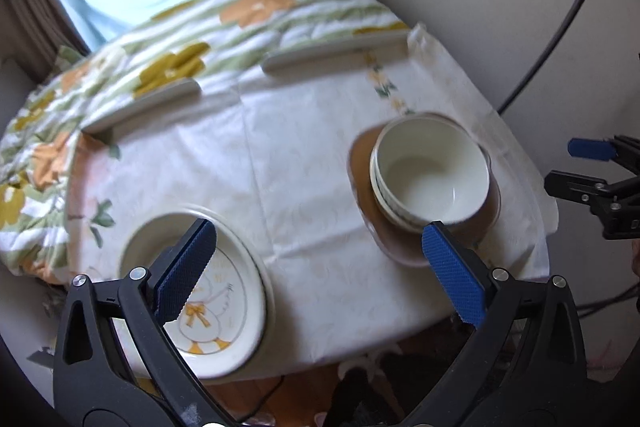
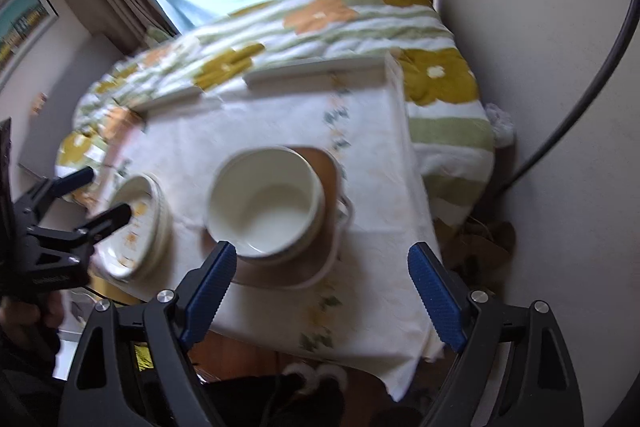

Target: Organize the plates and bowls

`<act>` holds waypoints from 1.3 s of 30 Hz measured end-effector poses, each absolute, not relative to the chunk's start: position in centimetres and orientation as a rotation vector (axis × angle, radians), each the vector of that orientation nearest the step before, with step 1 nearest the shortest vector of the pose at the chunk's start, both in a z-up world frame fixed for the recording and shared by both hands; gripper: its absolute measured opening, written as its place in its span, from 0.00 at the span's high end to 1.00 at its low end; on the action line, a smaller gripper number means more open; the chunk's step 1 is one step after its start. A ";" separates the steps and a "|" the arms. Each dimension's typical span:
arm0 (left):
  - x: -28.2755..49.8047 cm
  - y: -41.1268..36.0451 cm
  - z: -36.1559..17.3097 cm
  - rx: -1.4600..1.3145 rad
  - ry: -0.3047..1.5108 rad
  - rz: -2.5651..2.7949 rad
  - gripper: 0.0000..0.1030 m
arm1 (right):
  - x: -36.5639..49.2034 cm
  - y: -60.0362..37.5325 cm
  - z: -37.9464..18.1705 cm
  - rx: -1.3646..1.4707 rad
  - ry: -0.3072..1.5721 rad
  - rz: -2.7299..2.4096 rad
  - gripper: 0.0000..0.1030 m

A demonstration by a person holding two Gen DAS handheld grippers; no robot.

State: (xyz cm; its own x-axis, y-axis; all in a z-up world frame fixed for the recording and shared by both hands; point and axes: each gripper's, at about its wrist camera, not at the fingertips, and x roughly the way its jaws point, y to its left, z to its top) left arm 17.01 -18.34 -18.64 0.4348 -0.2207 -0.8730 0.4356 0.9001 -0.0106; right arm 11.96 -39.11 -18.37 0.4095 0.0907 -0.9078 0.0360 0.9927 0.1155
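A stack of white bowls (image 1: 430,175) sits on a brown-centred plate (image 1: 404,247) at the table's right; it also shows in the right wrist view (image 2: 266,205), on its plate (image 2: 320,267). A stack of white plates, the top one with a duck picture (image 1: 212,303), lies at the front left and shows in the right wrist view (image 2: 138,223). My left gripper (image 1: 318,267) is open and empty, above the table's front edge between the two stacks. My right gripper (image 2: 322,291) is open and empty, just in front of the bowls.
The small table has a white cloth (image 1: 304,147) with a raised rim (image 1: 336,53) at its back. A flowered blanket (image 1: 168,39) lies behind it, below a window. A wall (image 1: 500,7) with a black cable (image 1: 560,35) is on the right. Wooden floor shows below the front edge.
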 end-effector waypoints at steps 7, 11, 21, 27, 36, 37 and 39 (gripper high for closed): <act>18.6 -20.1 -23.9 0.244 1.207 -0.454 0.02 | 14.0 -39.8 -23.4 0.094 1.290 0.040 0.18; 19.7 -21.2 -25.9 0.251 1.256 -0.451 0.10 | 15.6 -40.0 -25.9 0.071 1.354 0.070 0.41; 21.0 -23.4 -29.5 0.264 1.330 -0.453 0.56 | 18.3 -39.1 -28.9 0.016 1.360 0.200 0.73; 21.4 -24.4 -30.2 0.259 1.308 -0.478 0.81 | 18.1 -39.1 -29.6 0.048 1.278 0.239 0.82; 20.6 -25.5 -29.7 0.319 1.235 -0.466 0.88 | 18.0 -38.3 -29.6 0.010 1.226 0.278 0.89; 20.5 -25.5 -29.6 0.324 1.229 -0.465 0.88 | 18.0 -38.3 -29.6 0.005 1.224 0.279 0.89; 20.4 -25.4 -29.4 0.325 1.215 -0.460 0.88 | 18.0 -38.4 -29.4 0.004 1.207 0.281 0.89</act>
